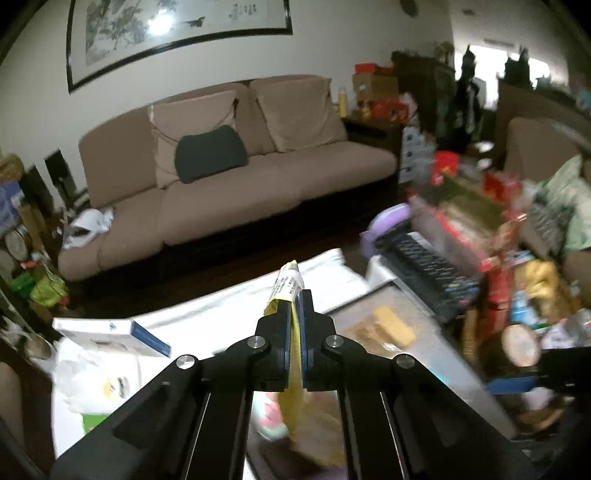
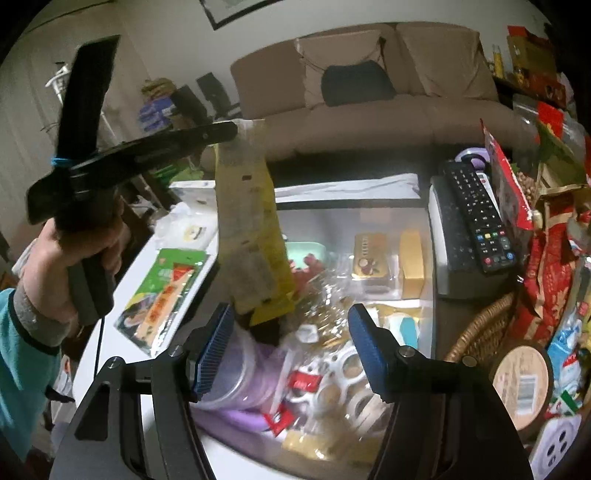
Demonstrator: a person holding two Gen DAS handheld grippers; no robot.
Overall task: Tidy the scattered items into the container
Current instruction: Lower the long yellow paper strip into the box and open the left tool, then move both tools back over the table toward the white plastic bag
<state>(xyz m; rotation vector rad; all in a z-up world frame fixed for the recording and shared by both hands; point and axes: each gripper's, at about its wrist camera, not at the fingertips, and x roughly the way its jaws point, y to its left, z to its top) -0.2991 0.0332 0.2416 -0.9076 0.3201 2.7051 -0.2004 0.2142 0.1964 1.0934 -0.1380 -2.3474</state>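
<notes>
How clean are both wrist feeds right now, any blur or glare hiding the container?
Left wrist view: motion blur smears the clutter at right; lamp glare on the framed picture; the left gripper and yellow packet stay sharp. Right wrist view: packet and clear container contents are soft, fisheye bends the sofa, the right gripper is crisp.

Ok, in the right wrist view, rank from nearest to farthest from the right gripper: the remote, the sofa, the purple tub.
1. Purple tub: just below the right gripper, by its left finger.
2. Remote: farther back on the right, lying on a grey box.
3. Sofa: farthest, against the back wall.
</notes>
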